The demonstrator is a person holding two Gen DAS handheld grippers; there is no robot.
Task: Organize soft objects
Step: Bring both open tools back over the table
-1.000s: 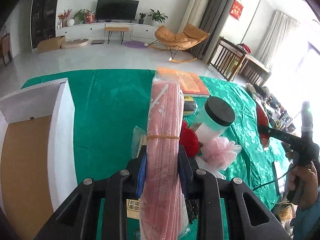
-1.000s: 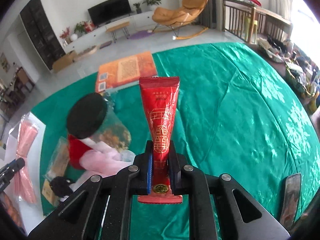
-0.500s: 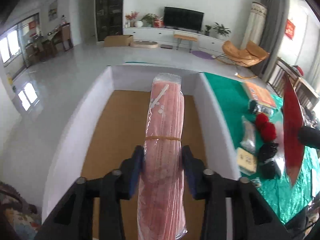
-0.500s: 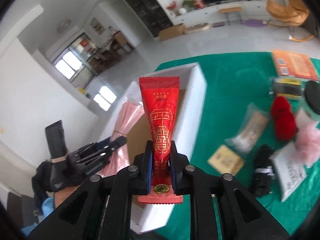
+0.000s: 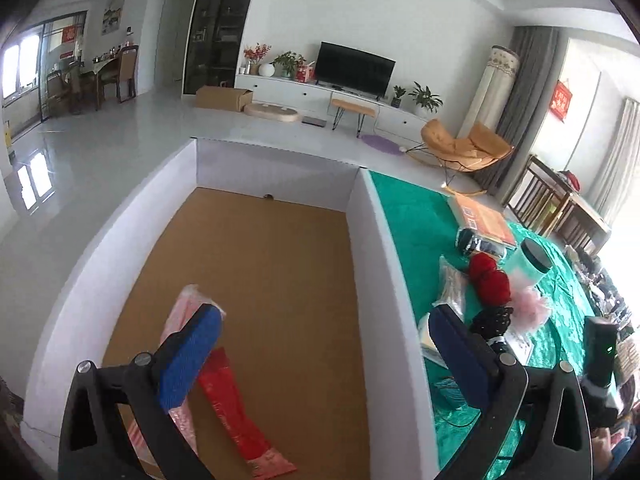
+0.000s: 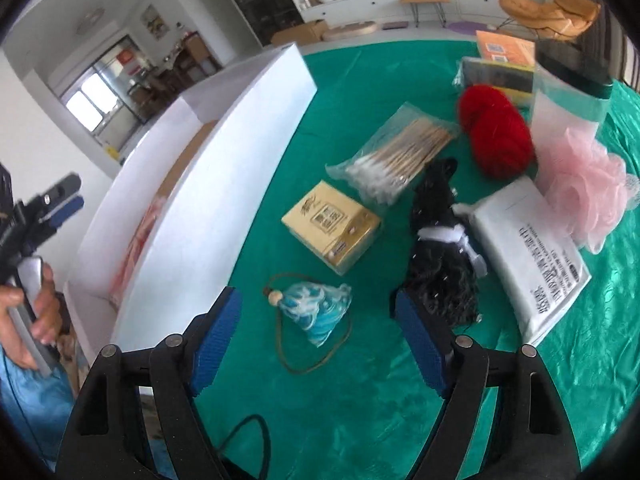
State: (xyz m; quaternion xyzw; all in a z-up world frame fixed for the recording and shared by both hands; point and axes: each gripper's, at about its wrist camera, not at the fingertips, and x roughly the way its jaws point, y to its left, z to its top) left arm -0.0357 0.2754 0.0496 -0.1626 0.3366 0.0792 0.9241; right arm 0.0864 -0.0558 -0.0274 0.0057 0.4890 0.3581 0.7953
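Two items boxed, most of the pile left.

Both my tongs hang released and empty: the left gripper over the white box, where the pink mask pack and red tube lie flat near its left wall, the right gripper above the blue pouch. On the green cloth to the right wait red yarn, pink puff, swabs and a black, possibly lacy, bundle.

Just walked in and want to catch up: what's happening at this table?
A person is sorting soft items into a white box. Both hand-held grippers are open and empty: the left hangs over the box, where a pink pack and red pouch lie; the right hovers over a blue-and-white pouch on the green tablecloth.
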